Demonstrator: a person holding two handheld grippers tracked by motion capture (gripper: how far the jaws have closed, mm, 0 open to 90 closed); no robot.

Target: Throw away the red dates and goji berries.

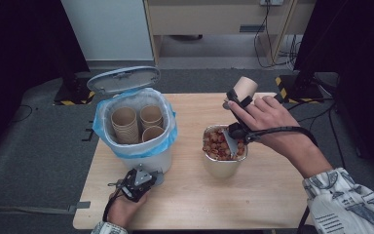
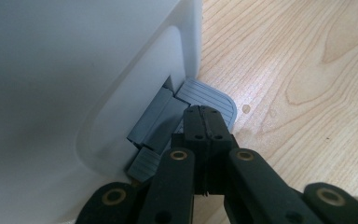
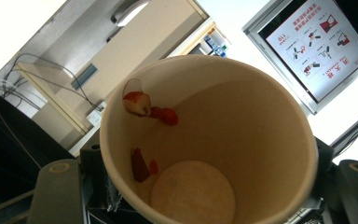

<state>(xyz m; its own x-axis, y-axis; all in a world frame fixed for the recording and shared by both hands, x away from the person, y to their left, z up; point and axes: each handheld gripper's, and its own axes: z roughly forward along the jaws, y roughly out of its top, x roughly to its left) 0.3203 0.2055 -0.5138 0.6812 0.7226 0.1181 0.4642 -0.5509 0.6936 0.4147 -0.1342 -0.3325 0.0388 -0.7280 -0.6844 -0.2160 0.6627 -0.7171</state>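
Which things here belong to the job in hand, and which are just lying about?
In use:
paper cup in right gripper
metal pot of red scraps
bin, lid up
pedal under left gripper

Lying about:
floor cables

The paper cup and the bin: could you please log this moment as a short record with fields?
Right hand-held gripper: shut on the paper cup, raised and tipped over the metal container
Paper cup inside: a few red scraps stuck to the wall, otherwise emptied
Metal container: holds reddish food pieces
Left hand-held gripper: jaws shut, tips on the grey pedal of the white bin
Bin lid: up
Bin contents: stacked paper cups in a blue liner
Surface: wooden table
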